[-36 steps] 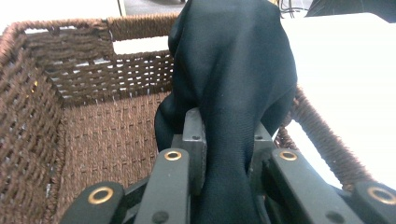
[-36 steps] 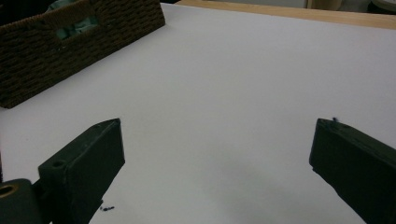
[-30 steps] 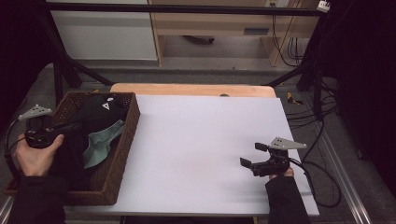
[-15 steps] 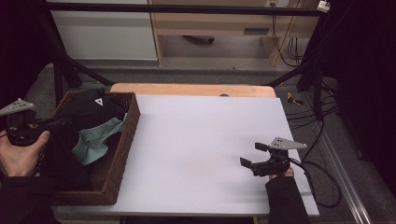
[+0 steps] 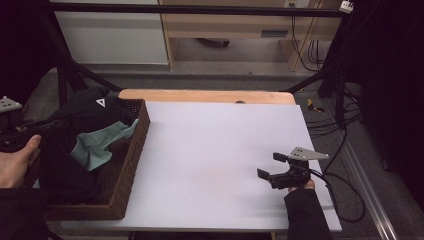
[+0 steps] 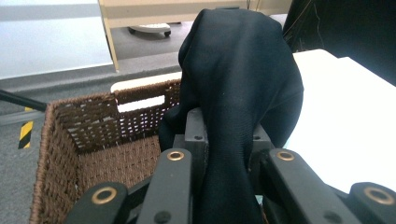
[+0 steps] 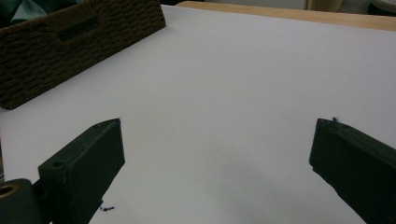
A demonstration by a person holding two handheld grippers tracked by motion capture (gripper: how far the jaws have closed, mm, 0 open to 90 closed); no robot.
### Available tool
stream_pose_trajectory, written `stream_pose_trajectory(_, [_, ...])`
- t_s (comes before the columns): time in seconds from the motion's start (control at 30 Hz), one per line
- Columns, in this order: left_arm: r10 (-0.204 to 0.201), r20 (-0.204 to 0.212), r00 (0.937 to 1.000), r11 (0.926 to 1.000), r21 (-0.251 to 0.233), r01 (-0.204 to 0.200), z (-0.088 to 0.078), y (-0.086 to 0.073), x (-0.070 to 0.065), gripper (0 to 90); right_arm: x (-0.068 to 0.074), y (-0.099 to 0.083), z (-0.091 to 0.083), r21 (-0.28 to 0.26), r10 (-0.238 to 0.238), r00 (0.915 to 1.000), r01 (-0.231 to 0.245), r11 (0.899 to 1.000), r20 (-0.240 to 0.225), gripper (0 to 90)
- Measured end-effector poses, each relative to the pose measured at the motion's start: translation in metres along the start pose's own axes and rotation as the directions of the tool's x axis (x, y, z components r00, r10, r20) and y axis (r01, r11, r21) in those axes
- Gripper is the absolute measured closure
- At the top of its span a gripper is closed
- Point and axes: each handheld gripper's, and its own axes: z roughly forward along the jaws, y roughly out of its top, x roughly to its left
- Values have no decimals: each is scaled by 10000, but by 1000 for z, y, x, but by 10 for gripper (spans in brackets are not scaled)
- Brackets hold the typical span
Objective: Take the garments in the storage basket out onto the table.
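Note:
A black garment (image 5: pixel 87 109) with a small white triangle mark rises out of the brown wicker basket (image 5: pixel 132 160) at the table's left. My left gripper (image 5: pixel 47 124) is shut on it, holding the cloth above the basket's left side. In the left gripper view the black garment (image 6: pixel 238 79) hangs bunched between the closed jaws of the left gripper (image 6: pixel 229 140). A teal garment (image 5: pixel 97 145) lies in the basket below. My right gripper (image 5: pixel 270 165) rests open on the white tabletop at the right, nothing between its fingers (image 7: pixel 88 163).
The white table surface (image 5: pixel 210 145) stretches between basket and right gripper, with a wooden strip (image 5: pixel 210 96) along its far edge. Black frame bars (image 5: pixel 70 75) stand behind the basket. Cables (image 5: pixel 345 195) trail off the table's right side.
My left gripper has moved left and up, drawing the black garment up out of the basket. The teal garment is more exposed. The right gripper has stayed put.

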Motion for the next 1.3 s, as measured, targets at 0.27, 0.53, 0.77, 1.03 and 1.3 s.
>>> stream_pose_trajectory(0.27, [215,258,9994,9995,-226,-209,-11,13,-8,770,0,0,0,7,-7,10000,7,10000,-12,35])
stream_pose_trajectory(0.53, [605,755,9953,9977,-352,-580,-14,26,-23,771,0,0,0,2,-2,10000,2,10000,-8,35])
stream_pose_trajectory(0.77, [897,1008,9909,9951,-502,-850,-16,37,-35,773,0,0,0,0,-12,10000,12,10000,-15,35])
stream_pose_trajectory(1.03, [1145,1191,9863,9919,-688,-1069,-18,51,-47,774,0,0,0,14,-14,10000,14,10000,9,34])
stream_pose_trajectory(1.3, [1359,1341,9816,9887,-820,-1256,-15,63,-60,774,0,0,-1,-4,-14,10000,14,10000,-14,34])
